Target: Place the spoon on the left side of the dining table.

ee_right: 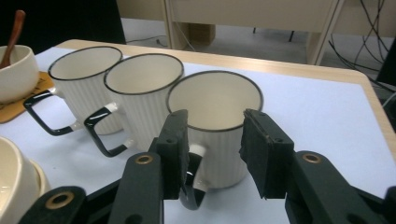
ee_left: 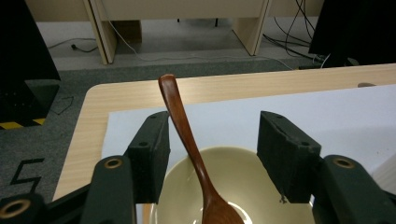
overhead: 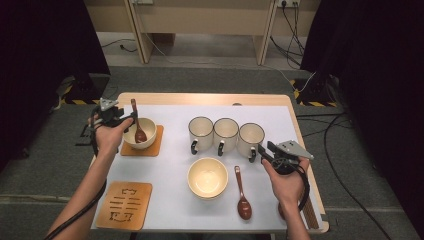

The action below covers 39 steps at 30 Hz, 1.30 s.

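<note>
Table: left hand-held gripper gapes around bowl's spoon.

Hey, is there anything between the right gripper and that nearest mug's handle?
Nothing visible. The right gripper has open jaws at the rightmost mug, its black handle sitting by the left jaw. The middle mug stands off to one side, not in the way.
</note>
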Each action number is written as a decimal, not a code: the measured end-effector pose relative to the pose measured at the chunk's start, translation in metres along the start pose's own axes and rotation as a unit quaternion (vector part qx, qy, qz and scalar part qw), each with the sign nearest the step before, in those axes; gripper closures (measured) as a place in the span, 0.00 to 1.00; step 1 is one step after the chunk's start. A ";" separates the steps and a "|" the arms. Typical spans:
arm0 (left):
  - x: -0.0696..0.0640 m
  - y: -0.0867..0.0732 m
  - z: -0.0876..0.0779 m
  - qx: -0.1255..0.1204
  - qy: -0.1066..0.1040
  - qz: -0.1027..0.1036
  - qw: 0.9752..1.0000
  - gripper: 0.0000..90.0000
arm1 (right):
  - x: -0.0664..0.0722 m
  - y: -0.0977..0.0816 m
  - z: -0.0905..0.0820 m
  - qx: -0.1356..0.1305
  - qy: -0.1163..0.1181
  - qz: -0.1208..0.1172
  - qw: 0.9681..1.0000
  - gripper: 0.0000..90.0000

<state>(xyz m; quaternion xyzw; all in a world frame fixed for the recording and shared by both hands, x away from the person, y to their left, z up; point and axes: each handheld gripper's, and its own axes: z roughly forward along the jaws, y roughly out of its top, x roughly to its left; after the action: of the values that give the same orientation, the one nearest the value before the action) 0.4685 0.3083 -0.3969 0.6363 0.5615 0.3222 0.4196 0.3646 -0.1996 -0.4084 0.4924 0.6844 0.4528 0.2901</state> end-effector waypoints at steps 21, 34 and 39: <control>0.003 -0.043 -0.041 -0.006 -0.017 -0.009 1.000 0.41 | -0.038 -0.007 -0.025 0.092 -0.050 0.011 0.994 0.73; 0.000 -0.048 -0.049 -0.005 -0.022 -0.010 1.000 0.40 | -0.067 -0.017 -0.026 0.212 -0.056 0.037 0.975 0.81; -0.002 -0.049 -0.049 -0.005 -0.014 0.000 1.000 0.40 | -0.076 -0.023 -0.021 0.273 -0.054 0.053 0.959 0.82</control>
<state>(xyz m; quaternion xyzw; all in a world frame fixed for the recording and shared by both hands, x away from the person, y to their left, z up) 0.4028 0.3153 -0.4186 0.6387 0.5539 0.3159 0.4306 0.3638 -0.2798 -0.4246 0.6120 0.7384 0.2362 0.1566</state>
